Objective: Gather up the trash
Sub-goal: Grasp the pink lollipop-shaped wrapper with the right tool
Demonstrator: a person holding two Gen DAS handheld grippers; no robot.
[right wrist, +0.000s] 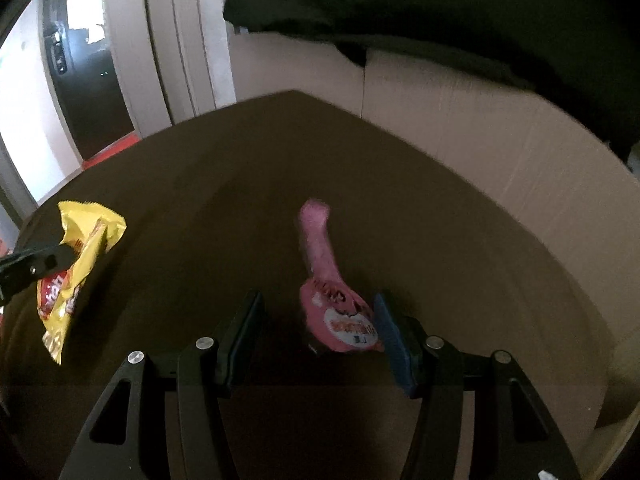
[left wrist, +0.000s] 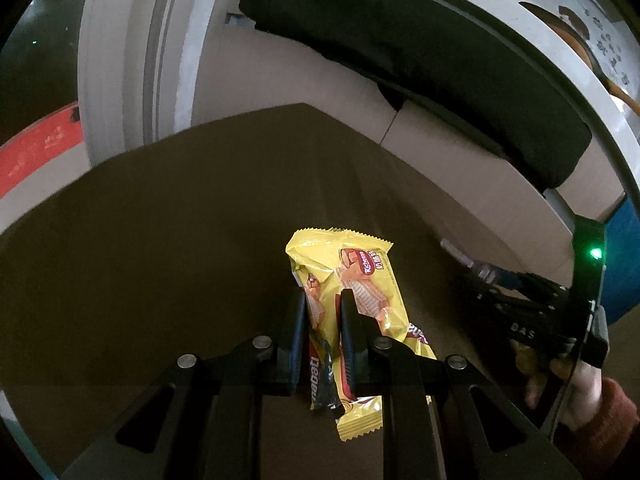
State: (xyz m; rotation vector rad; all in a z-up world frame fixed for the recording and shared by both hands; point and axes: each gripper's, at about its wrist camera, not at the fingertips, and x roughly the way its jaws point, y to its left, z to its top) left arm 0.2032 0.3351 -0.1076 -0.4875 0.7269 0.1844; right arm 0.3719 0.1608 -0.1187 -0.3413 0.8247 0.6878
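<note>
Left tongs [left wrist: 322, 300] were clamped on a yellow wafer wrapper [left wrist: 352, 276], with a second, darker wrapper [left wrist: 320, 376] pinched in the same grip. Yellow wrapper's long axis ran along the fingers: crimped top end pointed away from the camera toward the far edge of the table [left wrist: 180, 220], bottom end hung back under the tongs. In the right wrist view the same bundle [right wrist: 76, 256] sat over the left edge of the table [right wrist: 400, 200], held off the surface as far as I could tell.

Right tongs [right wrist: 316, 316] were spread wide, nothing gripped. Pink wrapper [right wrist: 336, 312] sat between the fingers, hard against the right pad, well clear of the left one. Long axis ran roughly along the fingers, narrow twisted end pointing to the table's far edge, fat printed end nearest the camera. It was motion-blurred; could not tell if it rested on the table or was in the air.

Containers: none identifiable. A cardboard wall [right wrist: 500, 128] stood along the table's far and right edges, with black cloth [left wrist: 420, 60] draped over its top. Could not tell if it was a box.

Right-hand gripper body with a green LED [left wrist: 595, 254] showed at the left view's right edge, the person's right hand [left wrist: 580, 392] on it. Door frame [right wrist: 180, 40] stood beyond the far left corner. Table between the two tongs was bare.
</note>
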